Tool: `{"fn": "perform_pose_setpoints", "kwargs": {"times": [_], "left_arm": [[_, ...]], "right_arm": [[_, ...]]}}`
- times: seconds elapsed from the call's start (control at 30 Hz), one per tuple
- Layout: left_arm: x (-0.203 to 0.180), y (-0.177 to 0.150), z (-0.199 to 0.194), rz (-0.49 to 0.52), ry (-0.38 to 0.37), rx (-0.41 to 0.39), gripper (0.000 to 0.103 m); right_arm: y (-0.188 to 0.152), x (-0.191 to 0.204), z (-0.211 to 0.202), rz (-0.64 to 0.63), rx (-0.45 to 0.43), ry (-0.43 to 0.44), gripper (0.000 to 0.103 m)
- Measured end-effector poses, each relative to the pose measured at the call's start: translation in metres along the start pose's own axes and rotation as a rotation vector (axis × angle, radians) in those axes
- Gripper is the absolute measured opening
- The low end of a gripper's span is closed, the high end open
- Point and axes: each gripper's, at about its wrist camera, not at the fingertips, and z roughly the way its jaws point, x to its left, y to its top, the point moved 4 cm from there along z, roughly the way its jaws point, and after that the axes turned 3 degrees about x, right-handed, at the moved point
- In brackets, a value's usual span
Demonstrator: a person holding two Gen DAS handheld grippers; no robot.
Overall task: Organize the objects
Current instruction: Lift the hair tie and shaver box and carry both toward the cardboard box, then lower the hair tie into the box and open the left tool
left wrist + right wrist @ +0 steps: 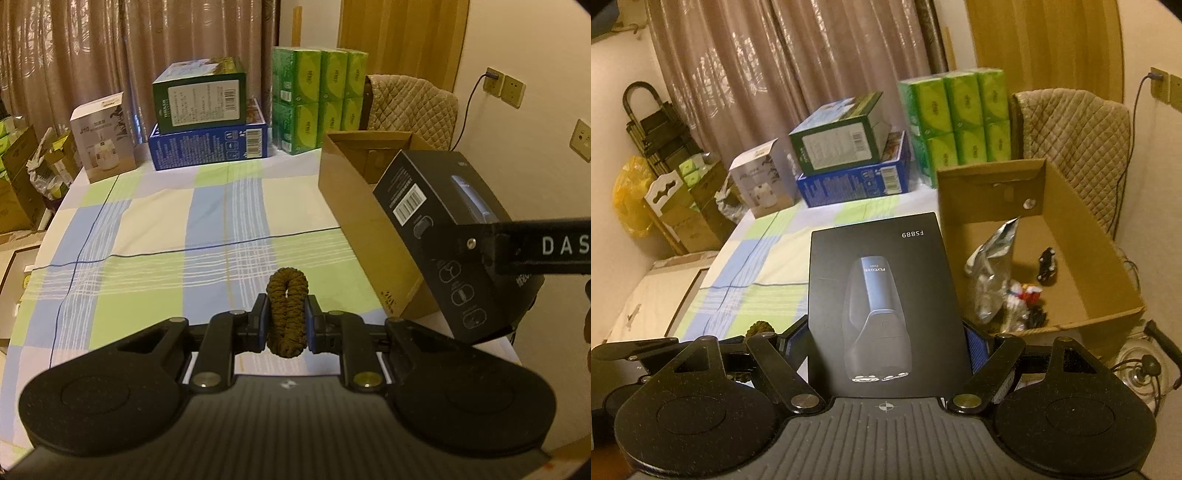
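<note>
Brown braided hair tie (287, 314) is pinched upright between the pads of the left gripper (286, 322), fingers drawn in narrow around it, the loop held above the checked tablecloth (155, 236). Over on the right side, the black shaver box (882, 314) sits squeezed between the wide-set fingers of the right gripper (886, 343), printed face up toward the camera, its far end tilted up. In the left wrist view that same black box (443, 229) is up off the table, just in front of the open cardboard box (354, 206) and overlapping its near wall. Inside the cardboard box (1071, 236): a crumpled silver foil pouch (993, 266), a small black figure (1047, 264), and a little red-and-white cluster (1023, 295) beside the pouch. Further back on the table, a green carton (201, 96) rests on a blue carton (210, 146), a white appliance box (103, 136) to their left, stacked green tissue packs (317, 99) to their right. A quilted chair back (410, 103) stands behind the cardboard box.
</note>
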Motion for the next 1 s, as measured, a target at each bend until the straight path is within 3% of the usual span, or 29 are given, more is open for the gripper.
{"fn": "perform_pose_setpoints", "kwargs": {"times": [1.0], "left_arm": [[-0.101,0.059,0.018,0.103,-0.141,-0.040,0.016]], "right_arm": [[0.037,-0.116,-0.052,0.066,-0.088,-0.160,0.078]]}}
